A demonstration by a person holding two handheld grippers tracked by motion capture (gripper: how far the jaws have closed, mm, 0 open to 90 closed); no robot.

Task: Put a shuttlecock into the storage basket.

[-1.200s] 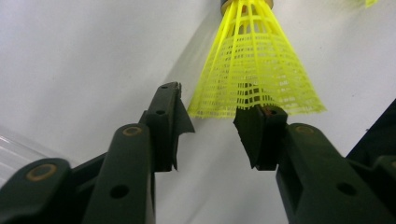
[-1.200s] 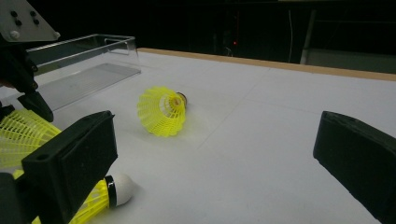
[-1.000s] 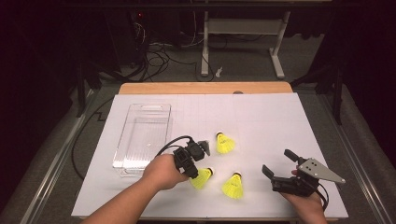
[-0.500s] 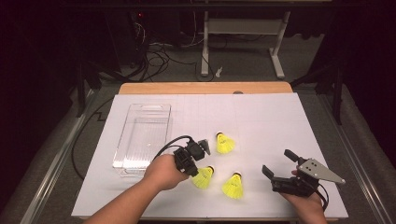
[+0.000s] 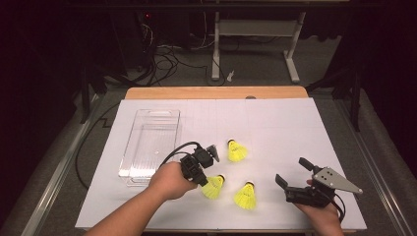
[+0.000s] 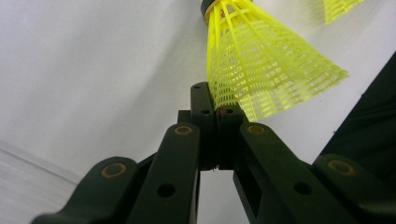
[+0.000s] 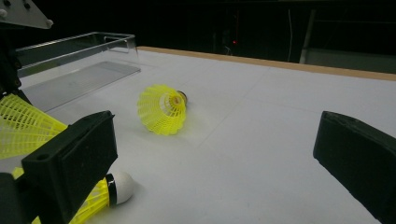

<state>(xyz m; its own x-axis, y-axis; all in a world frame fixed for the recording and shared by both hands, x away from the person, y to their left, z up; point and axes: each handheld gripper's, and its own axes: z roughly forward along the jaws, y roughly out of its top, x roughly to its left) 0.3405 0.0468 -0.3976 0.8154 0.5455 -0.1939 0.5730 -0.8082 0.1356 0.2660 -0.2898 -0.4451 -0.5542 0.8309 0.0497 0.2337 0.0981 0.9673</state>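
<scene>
No readable text, labels, brands or numbers anywhere. Shuttlecocks (image 5: 213,187), clear bin (image 5: 150,145) and white counter (image 5: 275,123) sheet all carry no print that can be made out. Small red light in the dark background, no legible sign.

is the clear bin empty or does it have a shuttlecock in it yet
Empty. The clear bin shows only its bare floor; all three yellow shuttlecocks lie outside it on the white table.
</scene>
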